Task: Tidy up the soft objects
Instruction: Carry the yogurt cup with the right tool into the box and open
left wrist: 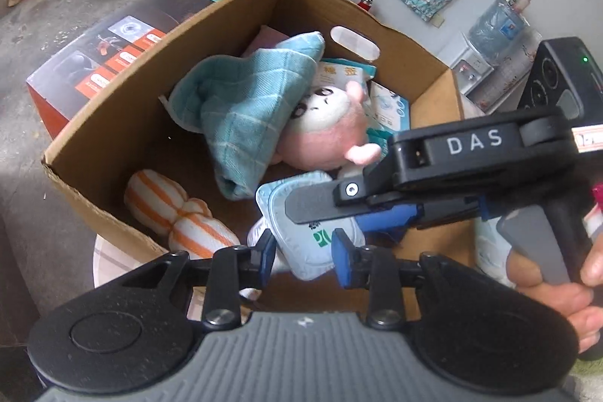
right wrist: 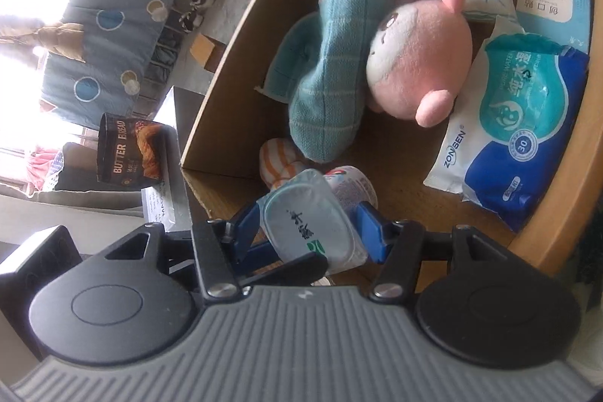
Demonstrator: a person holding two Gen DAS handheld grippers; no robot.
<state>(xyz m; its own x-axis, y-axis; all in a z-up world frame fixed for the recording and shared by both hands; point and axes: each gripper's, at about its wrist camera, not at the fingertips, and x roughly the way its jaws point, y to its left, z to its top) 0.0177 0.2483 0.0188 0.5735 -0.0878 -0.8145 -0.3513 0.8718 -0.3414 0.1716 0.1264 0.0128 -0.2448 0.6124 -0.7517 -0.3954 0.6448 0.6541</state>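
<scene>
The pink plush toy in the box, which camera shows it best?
The right wrist view: the pink plush toy lies open to the camera, with its face, ears and head clear beside the teal towel. In the left wrist view the toy sits farther off, and the towel hides part of it.

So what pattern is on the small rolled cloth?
Orange and white stripes, clearest in the left wrist view.

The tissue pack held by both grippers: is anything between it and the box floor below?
Partly. The tissue pack sits between the pads of both the right gripper and the left gripper. The orange-striped plush lies just beside and beyond it, but bare cardboard box floor shows toward the wet wipes pack.
</scene>
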